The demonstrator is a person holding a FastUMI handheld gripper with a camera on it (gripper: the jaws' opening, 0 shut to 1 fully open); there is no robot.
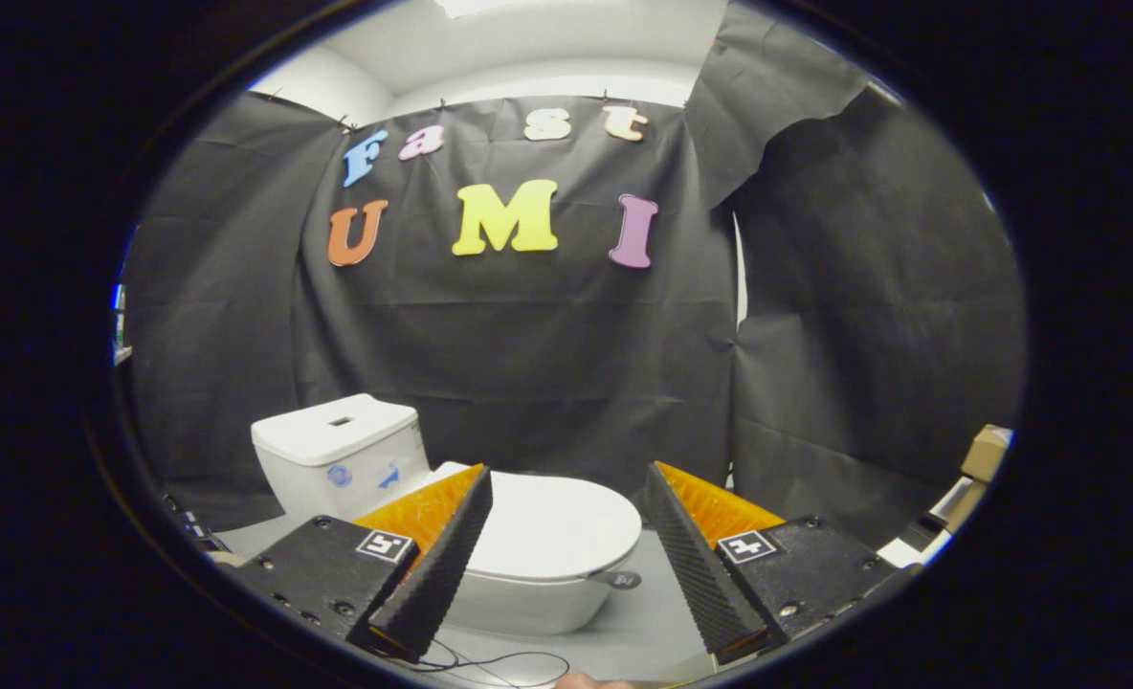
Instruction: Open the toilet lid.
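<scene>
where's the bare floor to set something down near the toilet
Bare grey floor lies beside the toilet bowl, under the lid's tab, out to the cloth wall. Crowded: a thin cable below the bowl, boxes far off. The open gripper holds nothing; lid shut.

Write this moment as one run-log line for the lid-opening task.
phase: approach | gripper: open, holding nothing | toilet lid: closed, beyond the fingers | lid tab: untouched | tank: behind bowl

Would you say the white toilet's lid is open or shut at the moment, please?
Shut: the white oval toilet lid lies flat over the white toilet bowl, beyond the open, empty hand-held gripper.
</scene>
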